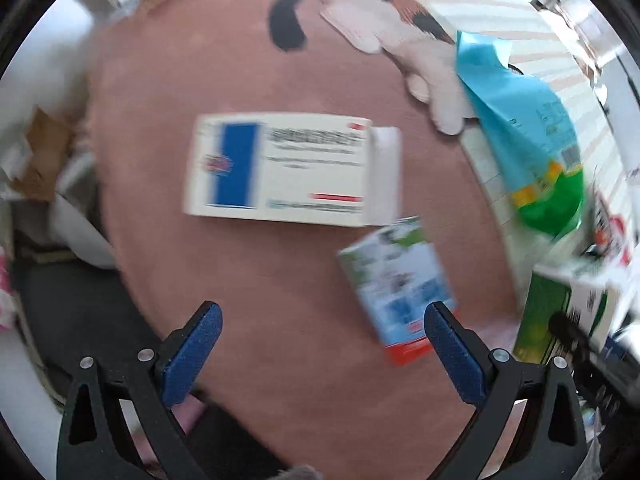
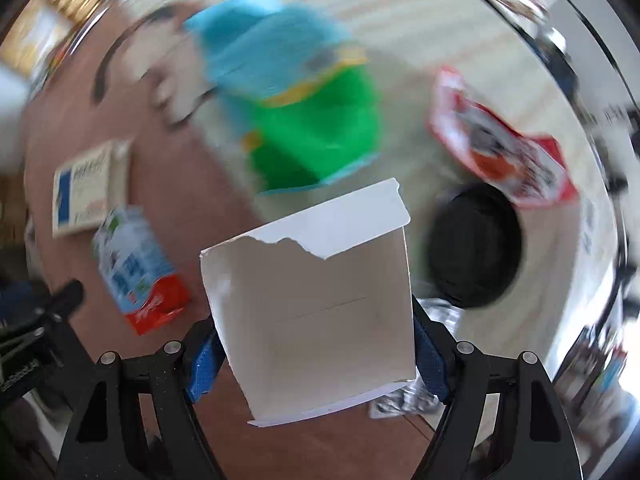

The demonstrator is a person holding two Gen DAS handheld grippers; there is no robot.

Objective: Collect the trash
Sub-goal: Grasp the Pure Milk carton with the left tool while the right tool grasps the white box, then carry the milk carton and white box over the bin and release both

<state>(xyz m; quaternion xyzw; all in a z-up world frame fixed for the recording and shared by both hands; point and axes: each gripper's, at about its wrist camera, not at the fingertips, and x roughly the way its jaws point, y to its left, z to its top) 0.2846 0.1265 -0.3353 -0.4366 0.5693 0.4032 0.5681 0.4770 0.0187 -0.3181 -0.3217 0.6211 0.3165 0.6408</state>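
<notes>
My left gripper (image 1: pixel 322 320) is open and empty above a pink rug (image 1: pixel 240 280). A white and blue medicine box (image 1: pixel 280 168) lies on the rug ahead of it. A small white, blue and red carton (image 1: pixel 396 288) lies by the right fingertip. A blue and green bag (image 1: pixel 532 140) lies to the right. My right gripper (image 2: pixel 316 344) is shut on a torn white cardboard box (image 2: pixel 312 304) held up off the floor. Its view also shows the blue and green bag (image 2: pixel 304 112), a red and white wrapper (image 2: pixel 504 148), the small carton (image 2: pixel 136 268) and the medicine box (image 2: pixel 84 188).
A black round object (image 2: pixel 476 244) lies on the striped mat (image 2: pixel 420 40) right of the held box. A crumpled silvery wrapper (image 2: pixel 412 396) lies under it. The rug carries a cat picture (image 1: pixel 380 20). Cardboard and clutter (image 1: pixel 40 152) sit at the left edge. A green and white box (image 1: pixel 560 320) stands at the right.
</notes>
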